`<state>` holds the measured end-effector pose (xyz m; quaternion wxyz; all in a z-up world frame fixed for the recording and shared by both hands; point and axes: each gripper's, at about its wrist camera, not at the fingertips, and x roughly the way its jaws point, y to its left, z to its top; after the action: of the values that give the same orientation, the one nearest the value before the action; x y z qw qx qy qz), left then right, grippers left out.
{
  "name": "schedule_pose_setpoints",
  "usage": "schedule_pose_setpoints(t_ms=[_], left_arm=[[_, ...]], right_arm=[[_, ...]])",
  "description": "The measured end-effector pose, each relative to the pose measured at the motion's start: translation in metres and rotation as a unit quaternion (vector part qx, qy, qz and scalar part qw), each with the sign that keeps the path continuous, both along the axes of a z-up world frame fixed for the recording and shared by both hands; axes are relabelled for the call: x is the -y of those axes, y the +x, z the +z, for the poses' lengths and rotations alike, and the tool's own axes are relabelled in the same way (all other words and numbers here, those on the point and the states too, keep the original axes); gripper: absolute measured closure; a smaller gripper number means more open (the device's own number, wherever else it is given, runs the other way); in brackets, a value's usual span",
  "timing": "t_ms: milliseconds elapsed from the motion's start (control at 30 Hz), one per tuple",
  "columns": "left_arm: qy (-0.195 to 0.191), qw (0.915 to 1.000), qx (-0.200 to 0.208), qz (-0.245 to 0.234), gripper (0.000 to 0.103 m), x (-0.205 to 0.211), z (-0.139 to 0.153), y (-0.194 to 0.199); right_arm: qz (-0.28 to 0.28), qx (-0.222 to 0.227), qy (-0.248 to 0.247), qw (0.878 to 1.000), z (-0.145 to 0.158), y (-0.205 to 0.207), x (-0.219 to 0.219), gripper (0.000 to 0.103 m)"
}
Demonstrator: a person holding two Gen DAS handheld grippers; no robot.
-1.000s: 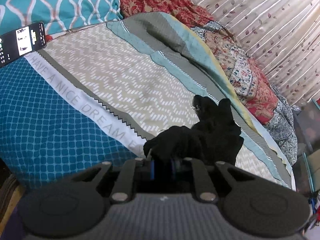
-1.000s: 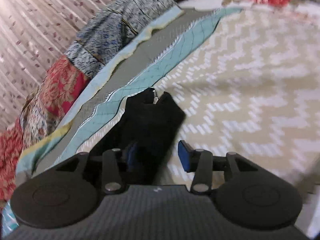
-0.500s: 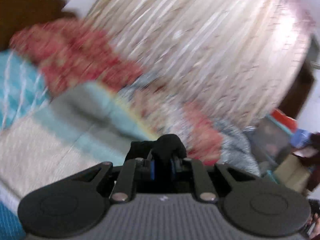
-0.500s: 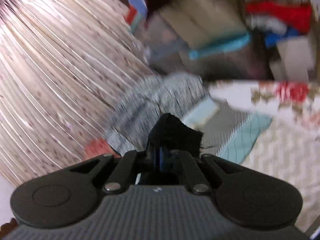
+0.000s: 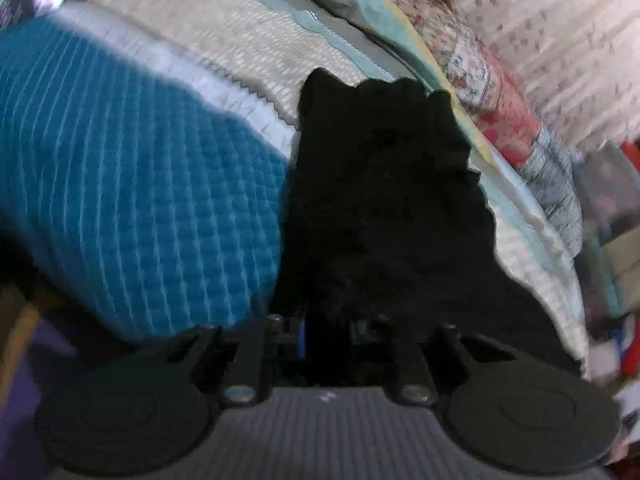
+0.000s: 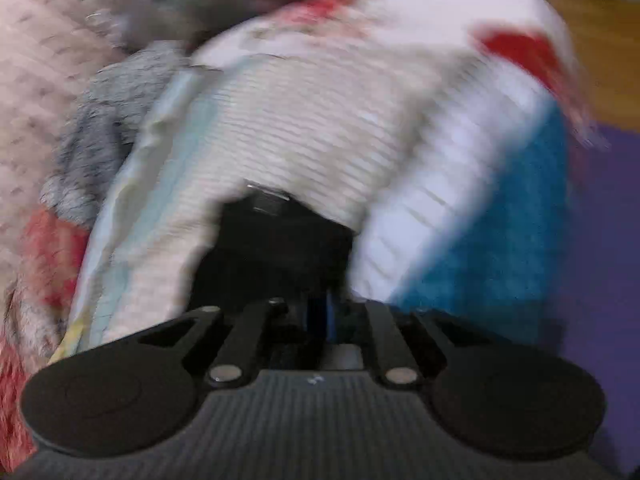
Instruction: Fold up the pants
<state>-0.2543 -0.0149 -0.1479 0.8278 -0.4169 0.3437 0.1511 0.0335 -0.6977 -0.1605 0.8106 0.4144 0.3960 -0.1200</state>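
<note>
Left wrist view. Left tool (image 5: 325, 330): black, two blue-padded fingers (image 5: 303, 338) set close together, jaws easing apart, with black cloth between them; the pads are largely buried in the fabric and appear to be clamped on it. Black pants (image 5: 380, 200): one dark mass running from the tool out over the bed (image 5: 120, 184), lying across the bedspread's cream zigzag band and reaching towards the pale teal border at the bed's far edge. Bedspread (image 5: 132, 176): blue grid panel on the near-left part, white strip beside it, cream zigzag band beyond. Floral quilt (image 5: 492, 92): bunched along the bed's far edge. Curtain (image 5: 560, 32): pale, leaf-printed, behind the quilt.

Right wrist view, blurred. Right tool (image 6: 318, 316): black, blue pads nearly together, jaws easing apart, black cloth between them and seemingly pinched. Black pants (image 6: 276, 252): short dark fold rising from the tool, a small metallic fastening at its top edge, resting on the cream zigzag band of the bedspread (image 6: 320, 120). Blue panel at the bed's near-right corner. Purple floor covering (image 6: 600, 240): beside that corner. Grey patterned quilt (image 6: 100, 132) along the far edge, at left.
</note>
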Motion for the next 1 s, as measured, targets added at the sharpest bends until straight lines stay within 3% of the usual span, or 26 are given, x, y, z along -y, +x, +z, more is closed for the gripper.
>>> schedule_pose_setpoints(t_ms=[33, 100, 167, 233, 300, 367, 467, 600, 700, 800, 900, 933, 1000], left_arm=[[-0.003, 0.9998, 0.019, -0.002, 0.081, 0.001, 0.004, -0.009], [0.002, 0.9978, 0.066, -0.010, 0.081, -0.011, 0.027, -0.024], [0.019, 0.9935, 0.112, -0.004, 0.075, -0.026, 0.047, -0.040], [0.049, 0.9896, 0.133, 0.025, 0.062, -0.050, 0.063, -0.037], [0.075, 0.9871, 0.135, 0.042, 0.054, -0.072, 0.071, -0.016], [0.102, 0.9854, 0.129, 0.046, 0.040, -0.092, 0.071, 0.019], [0.122, 0.9823, 0.138, 0.033, 0.021, -0.111, 0.057, 0.084], [0.094, 0.9897, 0.105, 0.021, 0.021, -0.123, 0.018, 0.150], [0.095, 0.9922, 0.078, 0.019, 0.022, -0.115, -0.007, 0.168], [0.079, 0.9930, 0.082, 0.029, 0.027, -0.114, -0.018, 0.169], [0.080, 0.9937, 0.074, 0.029, 0.051, -0.113, -0.022, 0.175], [0.077, 0.9943, 0.068, 0.030, 0.064, -0.114, -0.023, 0.176], [0.063, 0.9954, 0.068, 0.025, 0.080, -0.117, -0.027, 0.180]], right_arm=[[-0.014, 0.014, 0.037, 0.999, -0.004, -0.012, 0.006, 0.084], [-0.026, 0.005, 0.065, 0.997, 0.003, -0.026, 0.011, 0.072], [-0.033, 0.004, 0.030, 0.999, 0.023, -0.038, 0.016, 0.070], [-0.019, 0.042, -0.050, 0.998, 0.060, -0.047, 0.000, 0.070], [0.027, 0.087, -0.083, 0.992, 0.090, -0.028, -0.017, 0.070], [0.105, 0.123, -0.070, 0.984, 0.117, -0.004, -0.054, 0.070], [0.246, 0.157, -0.061, 0.955, 0.144, 0.041, -0.133, 0.069], [0.374, 0.162, -0.040, 0.913, 0.126, 0.103, -0.252, 0.062], [0.424, 0.125, -0.020, 0.897, 0.082, 0.162, -0.336, 0.062], [0.441, 0.094, -0.014, 0.892, 0.037, 0.211, -0.412, 0.049], [0.465, 0.053, -0.027, 0.883, -0.008, 0.230, -0.473, 0.045], [0.475, 0.041, -0.032, 0.879, -0.019, 0.233, -0.491, 0.046], [0.512, 0.015, -0.033, 0.858, -0.037, 0.234, -0.514, 0.068]])
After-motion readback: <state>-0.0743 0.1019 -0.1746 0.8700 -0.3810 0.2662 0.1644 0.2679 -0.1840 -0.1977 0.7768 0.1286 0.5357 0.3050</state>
